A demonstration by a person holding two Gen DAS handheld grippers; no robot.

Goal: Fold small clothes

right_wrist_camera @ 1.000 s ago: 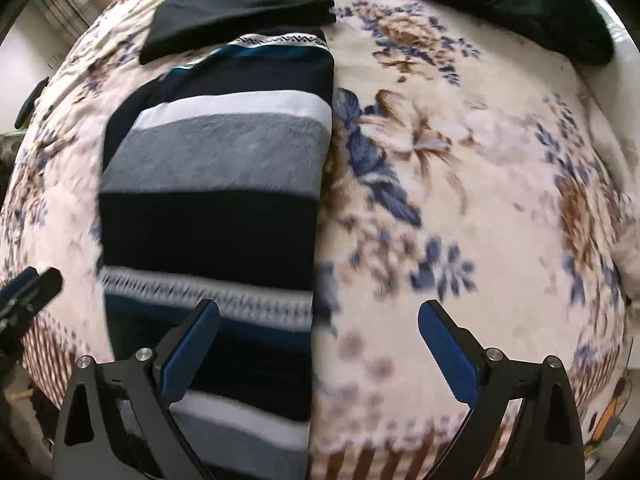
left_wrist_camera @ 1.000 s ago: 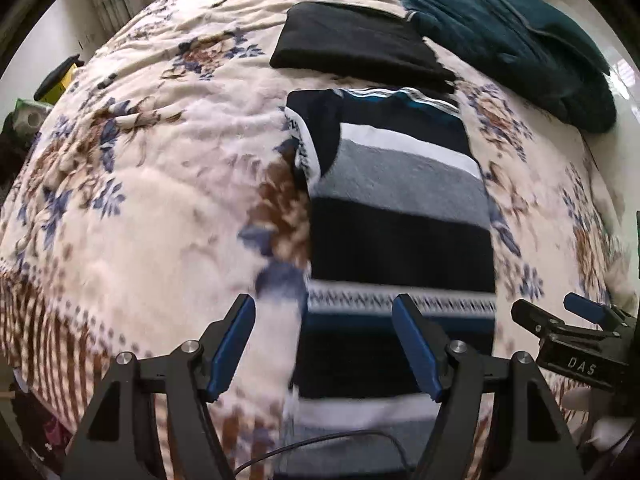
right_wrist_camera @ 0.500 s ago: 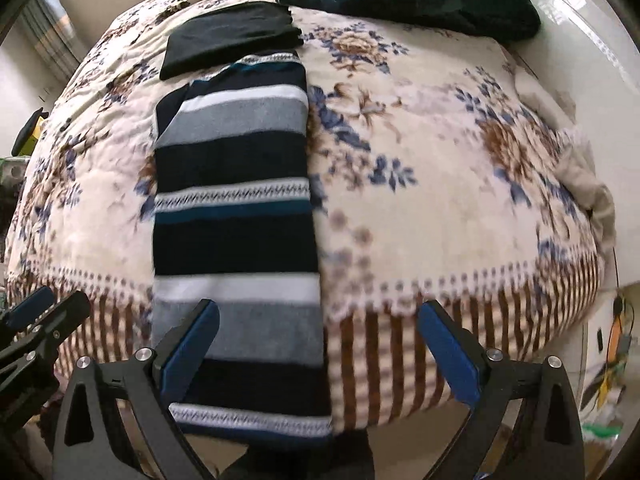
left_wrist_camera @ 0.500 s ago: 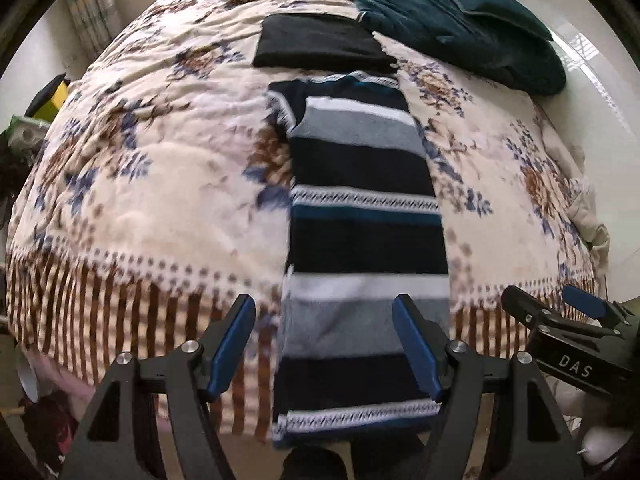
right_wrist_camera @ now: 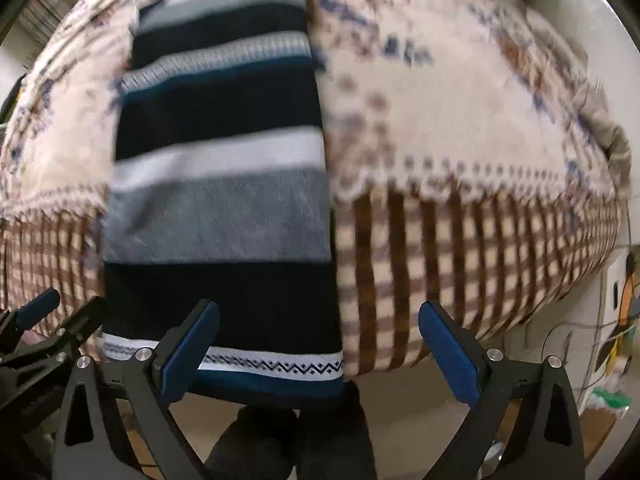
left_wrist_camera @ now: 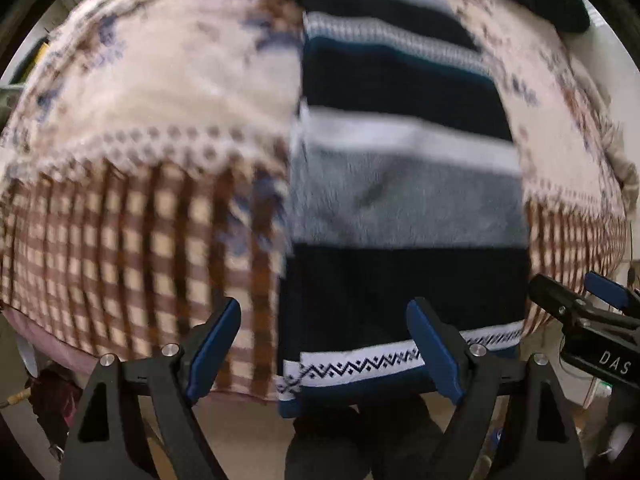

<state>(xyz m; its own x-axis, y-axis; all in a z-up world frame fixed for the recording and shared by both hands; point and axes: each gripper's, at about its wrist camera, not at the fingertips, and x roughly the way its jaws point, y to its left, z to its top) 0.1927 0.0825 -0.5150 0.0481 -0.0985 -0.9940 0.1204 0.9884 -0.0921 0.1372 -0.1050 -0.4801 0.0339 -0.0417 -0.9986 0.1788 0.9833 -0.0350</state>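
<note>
A striped sweater [left_wrist_camera: 404,184] in navy, grey and white lies lengthwise on the bed, folded narrow, and its patterned hem [left_wrist_camera: 360,368] hangs over the bed's near edge. My left gripper [left_wrist_camera: 326,350] hovers over the hem's left corner, its jaws opening, the pads not pressing the cloth. In the right wrist view the same sweater [right_wrist_camera: 220,208] fills the left half. My right gripper [right_wrist_camera: 318,354] stands open over the hem's right corner [right_wrist_camera: 320,364], with nothing gripped.
The bed carries a floral blanket [left_wrist_camera: 160,80] with a brown checked border [right_wrist_camera: 460,264] that drops over the edge. Dark clothing [left_wrist_camera: 560,4] lies at the far end. A person's dark legs [right_wrist_camera: 288,440] and the floor show below. Cables and small items [right_wrist_camera: 620,332] sit at right.
Both grippers have drawn back along the sweater from the far part of the bed to its near edge and sunk closer. The left jaws now stand wider.
</note>
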